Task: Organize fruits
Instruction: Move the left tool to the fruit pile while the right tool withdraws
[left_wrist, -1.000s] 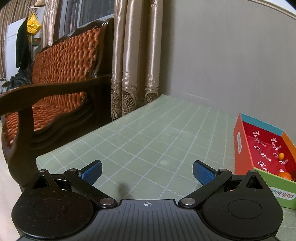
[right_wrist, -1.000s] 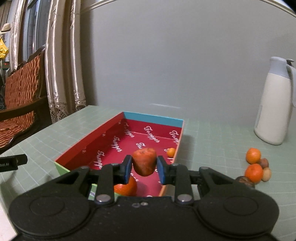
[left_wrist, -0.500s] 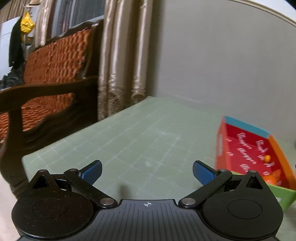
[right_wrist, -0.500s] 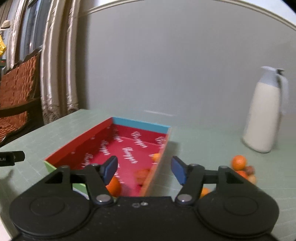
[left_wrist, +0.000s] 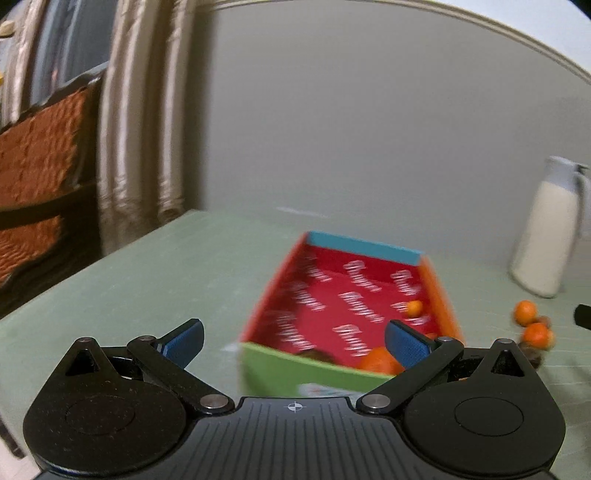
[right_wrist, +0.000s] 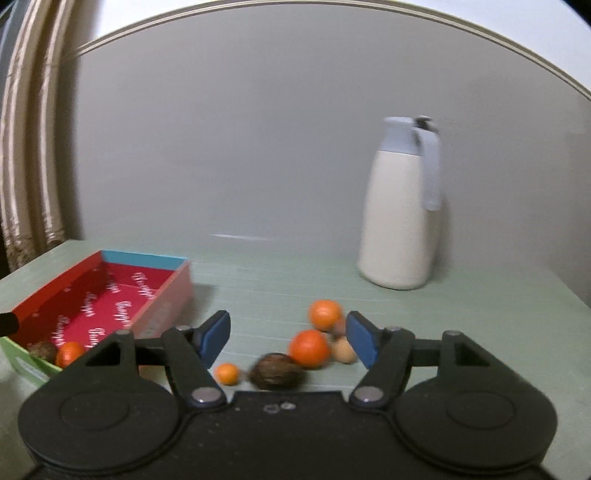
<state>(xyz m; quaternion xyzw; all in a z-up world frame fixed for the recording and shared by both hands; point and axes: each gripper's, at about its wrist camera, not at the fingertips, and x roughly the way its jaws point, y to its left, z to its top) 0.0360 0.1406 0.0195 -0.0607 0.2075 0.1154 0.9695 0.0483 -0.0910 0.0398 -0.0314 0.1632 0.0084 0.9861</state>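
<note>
A red box (left_wrist: 300, 370) with a green near wall and a blue far wall sits on the green table. It holds a big orange (left_wrist: 375, 361), a small orange (left_wrist: 414, 307) and a dark brown fruit (left_wrist: 318, 356). My left gripper (left_wrist: 295, 341) hovers open and empty just before the box. In the right wrist view, loose fruit lies on the table: two oranges (right_wrist: 309, 348), a tiny orange (right_wrist: 226, 373), a dark brown nut-like fruit (right_wrist: 275, 374) and a tan one (right_wrist: 343, 350). My right gripper (right_wrist: 288, 336) is above the pile, its jaws opening with nothing between them.
A cream jug with a grey lid (right_wrist: 399, 214) stands near the wall behind the loose fruit. The box (right_wrist: 162, 306) lies left of the pile. Curtains (left_wrist: 140, 129) and a wooden sofa (left_wrist: 33, 166) are beyond the table's left edge.
My right gripper let go of the reddish-brown fruit over the box, opened, and swung right to the loose pile. My left gripper also swung right, bringing the box to the centre of its view.
</note>
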